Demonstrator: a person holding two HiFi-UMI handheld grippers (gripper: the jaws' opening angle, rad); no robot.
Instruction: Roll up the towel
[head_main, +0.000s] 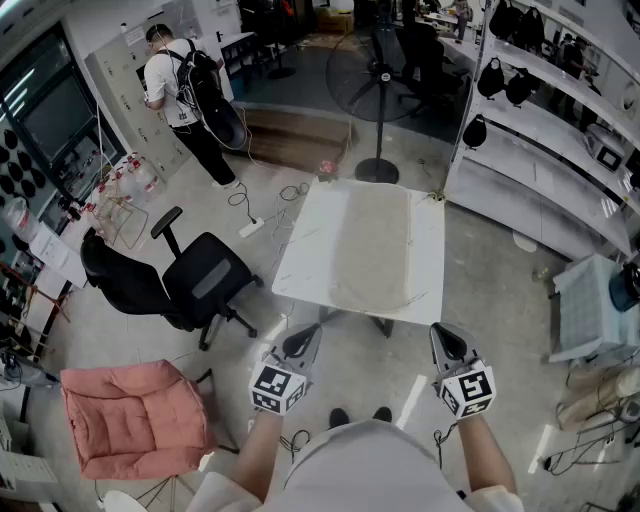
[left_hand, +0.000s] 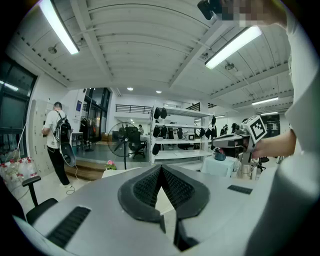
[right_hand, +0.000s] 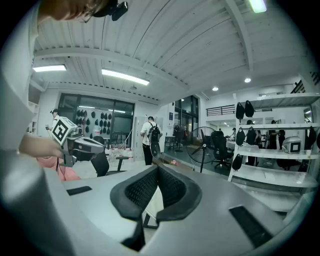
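Lying flat, towel (head_main: 372, 240) is beyond left gripper (head_main: 310, 331) and right gripper (head_main: 441, 332) (fingers (left_hand: 142, 190) closed; empty).

The left tool (head_main: 304, 340) and right tool (head_main: 444, 340) are held shut.
Both are carried side by side, tilted slightly downward, with nothing gripped between the closed jaws.

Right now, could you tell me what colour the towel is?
Beige towel, clearest in the head view.

Head cam looks steeply down on the desk (head_main: 428, 260) just ahead. The gripper views sit low, near level, peeking over their own fingers (left_hand: 142, 192) at the room; all three share the fan (head_main: 378, 75) and shelves (head_main: 560, 130).
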